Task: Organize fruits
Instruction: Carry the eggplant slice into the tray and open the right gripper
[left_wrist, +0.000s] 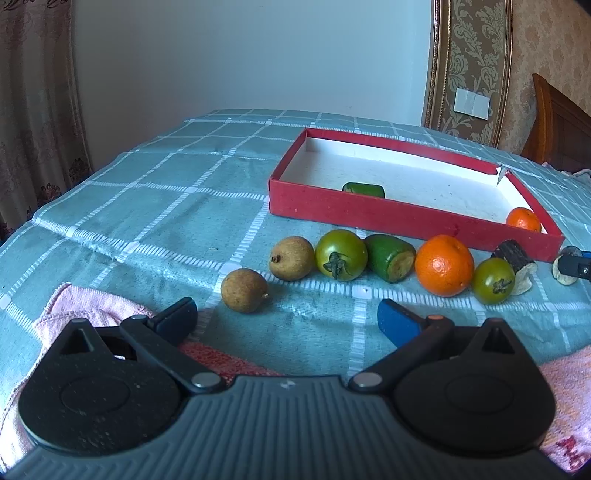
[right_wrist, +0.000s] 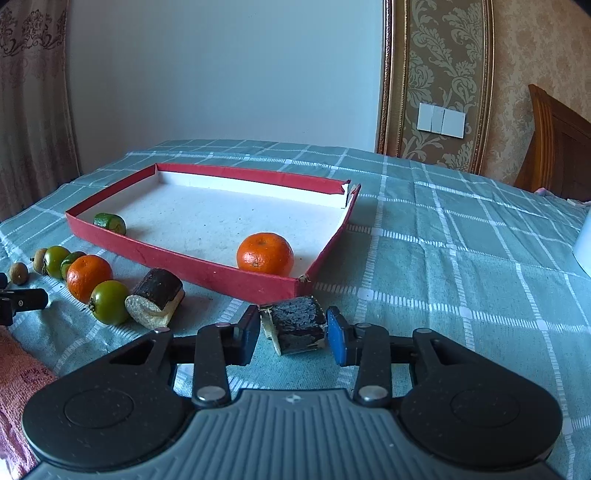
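Note:
A shallow red box with a white floor lies on the checked cloth and holds a green cut piece and an orange. In front of it lies a row: two brown fruits, a green tomato, a green cut piece, an orange, a second green tomato and a dark bark-skinned chunk. My left gripper is open and empty, just short of the row. My right gripper is shut on another dark chunk by the box's near corner.
A pink towel lies under and beside my left gripper. A wooden headboard stands at the far right, a curtain at the left. A white object sits at the right edge.

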